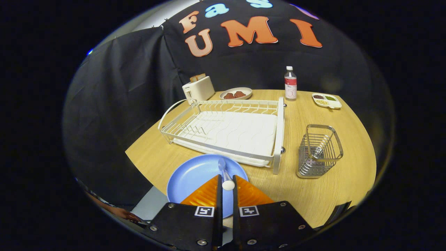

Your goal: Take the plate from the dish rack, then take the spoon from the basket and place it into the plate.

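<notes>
— Where is the spoon (224, 174) kept?
— It is clenched between the two fingers of the gripper (226, 186) and held over the plate (193, 176).
— And where is the plate put?
— It is laid on the table (334, 188), just in front of the dish rack (226, 130).
— What else is seen near the dish rack?
— A basket (318, 151) is stood beside it. A toaster (198, 89), a bowl (236, 93) and a bottle (290, 83) are set behind it.

Booth interior, table against draped wall.
Light wooden table (341, 181) with rounded edge; black cloth wall (132, 87) hangs creased behind it.
</notes>
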Demonstrator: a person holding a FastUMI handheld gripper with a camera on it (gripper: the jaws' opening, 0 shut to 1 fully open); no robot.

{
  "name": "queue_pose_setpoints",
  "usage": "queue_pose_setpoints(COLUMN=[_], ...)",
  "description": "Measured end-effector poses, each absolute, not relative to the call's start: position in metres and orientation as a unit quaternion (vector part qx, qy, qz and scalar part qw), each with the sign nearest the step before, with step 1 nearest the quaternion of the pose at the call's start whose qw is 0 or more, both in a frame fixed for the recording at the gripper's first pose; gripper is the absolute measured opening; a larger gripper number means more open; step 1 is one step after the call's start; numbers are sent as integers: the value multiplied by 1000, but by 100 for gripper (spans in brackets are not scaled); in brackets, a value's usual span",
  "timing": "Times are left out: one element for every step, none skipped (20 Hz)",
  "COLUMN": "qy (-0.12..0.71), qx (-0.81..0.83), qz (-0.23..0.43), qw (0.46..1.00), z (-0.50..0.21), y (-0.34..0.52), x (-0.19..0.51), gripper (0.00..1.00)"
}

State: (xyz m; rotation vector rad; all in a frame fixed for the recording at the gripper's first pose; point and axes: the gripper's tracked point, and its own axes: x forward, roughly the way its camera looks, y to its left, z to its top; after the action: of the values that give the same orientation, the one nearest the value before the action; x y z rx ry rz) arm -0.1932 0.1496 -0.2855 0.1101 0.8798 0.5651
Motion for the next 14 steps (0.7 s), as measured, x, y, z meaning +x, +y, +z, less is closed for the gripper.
queue_pose_setpoints(qy=[429, 442, 455, 469, 481, 488, 494, 497, 500, 500, 500, 496, 485, 473], qx=[54, 52, 47, 40, 32, 26, 21, 20, 23, 29, 33, 35, 36, 38], qz=[270, 269, 264, 258, 251, 243, 235, 227, 221, 216, 209, 203, 195, 189], qw=[860, 854, 849, 844, 840, 838, 837, 837, 837, 838, 840, 843, 852, 860], z=[-291, -299, -307, -315, -323, -328, -333, -335, -333, -334, -331, -325, -316, -306], y=[149, 148, 145, 142, 137, 133, 128, 124, 120, 118, 113, 108, 103, 99], x=[-198, -202, -205, -209, -212, -214, -215, -214, -211, -208, -204, -199, -190, -182], gripper=[12, 12, 13, 15, 18, 20, 23, 25, 29, 32, 36, 39, 44, 47])
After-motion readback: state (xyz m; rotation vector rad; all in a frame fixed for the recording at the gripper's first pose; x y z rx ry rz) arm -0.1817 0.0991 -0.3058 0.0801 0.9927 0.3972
